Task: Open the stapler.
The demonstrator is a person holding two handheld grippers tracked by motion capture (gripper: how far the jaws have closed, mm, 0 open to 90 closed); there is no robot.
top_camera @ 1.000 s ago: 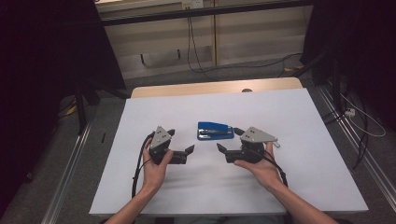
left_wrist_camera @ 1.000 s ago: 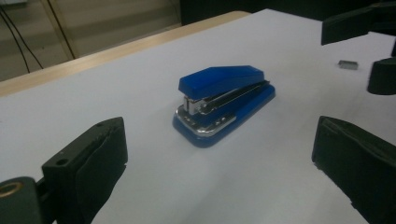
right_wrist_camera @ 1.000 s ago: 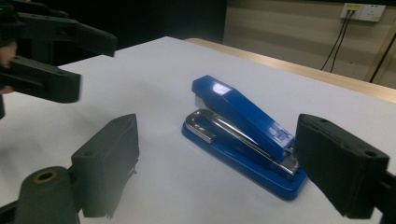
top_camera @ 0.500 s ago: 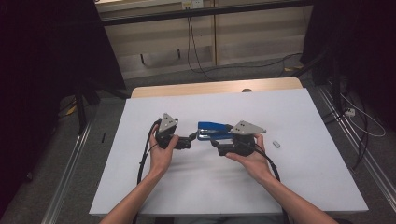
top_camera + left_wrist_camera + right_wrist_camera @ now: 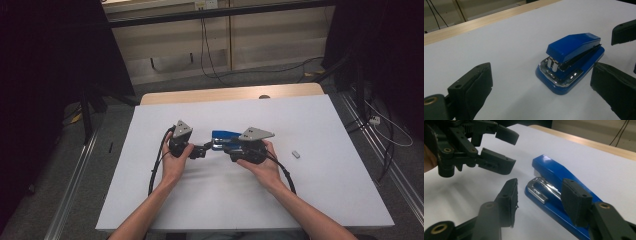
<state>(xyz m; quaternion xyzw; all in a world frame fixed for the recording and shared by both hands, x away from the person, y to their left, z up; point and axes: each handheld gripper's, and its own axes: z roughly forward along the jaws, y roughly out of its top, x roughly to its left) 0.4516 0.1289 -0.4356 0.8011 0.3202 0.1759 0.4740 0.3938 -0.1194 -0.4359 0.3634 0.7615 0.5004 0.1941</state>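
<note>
Stapler: blue stapler [image 5: 226,136] sits flat on the white table [image 5: 320,200], lid down, chrome front end [image 5: 559,75] pointing toward the left gripper – nothing is lifting it.

Left gripper: the left gripper [image 5: 204,148] is held low in the person's left hand [image 5: 175,157], forearm coming in from the bottom edge and angling up toward the middle of the table. Grey plate on top, cable looping back along the wrist.

Left jaws: spread wide, nothing pinched. In the left gripper view the stapler lies ahead of the tips, closer to the right-hand jaw than the left-hand one, with bare table between it and the left-hand one. No pad touches it.

Right gripper: the right gripper [image 5: 539,197] sits in the right hand [image 5: 260,162], palm cupped under the body, forearm running diagonally from the lower right. It points across at the other gripper, so the two sets of tips nearly meet over the stapler's front end.

Right jaws: they have just been closing in and now stand about half apart, with the stapler's front end between them. One jaw is over the bare table just beside the chrome plate, the other is up against the blue side – I honestly can't tell if that pad presses on it or just sits in front. The near one is clearly off it, so no clamp.

Other stuff: a small grey block [image 5: 295,154] lies on the table, well out past the right hand.
</note>
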